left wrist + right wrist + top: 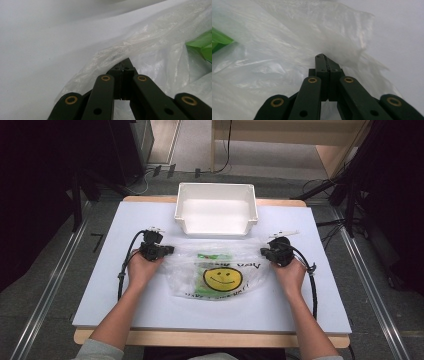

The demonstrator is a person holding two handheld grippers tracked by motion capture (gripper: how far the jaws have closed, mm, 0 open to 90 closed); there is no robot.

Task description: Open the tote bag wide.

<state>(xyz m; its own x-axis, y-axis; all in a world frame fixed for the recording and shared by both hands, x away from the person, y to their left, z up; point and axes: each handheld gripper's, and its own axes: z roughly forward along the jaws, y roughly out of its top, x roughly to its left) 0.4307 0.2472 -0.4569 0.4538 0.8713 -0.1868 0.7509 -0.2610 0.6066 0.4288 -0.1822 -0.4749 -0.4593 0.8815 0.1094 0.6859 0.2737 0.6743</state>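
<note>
The person's forearms come in from the near edge of the table [100,270], one hand at each end of a clear plastic bag [215,270] with a yellow smiley printed on it. The left gripper [167,250] is clenched on the bag's left edge; in the left gripper view its jaws meet tight with film bunched around the tips. The right gripper [264,252] is clenched on the right edge the same way. The bag lies flat in the middle of the table, just in front of a white bin [216,210], with a green packet [214,256] inside it.

To my eye the step is lifting the bag by both edges. To do it well, raise both hands together and level, keeping the film lightly taut, so the packet stays put and neither pinch slips.
</note>
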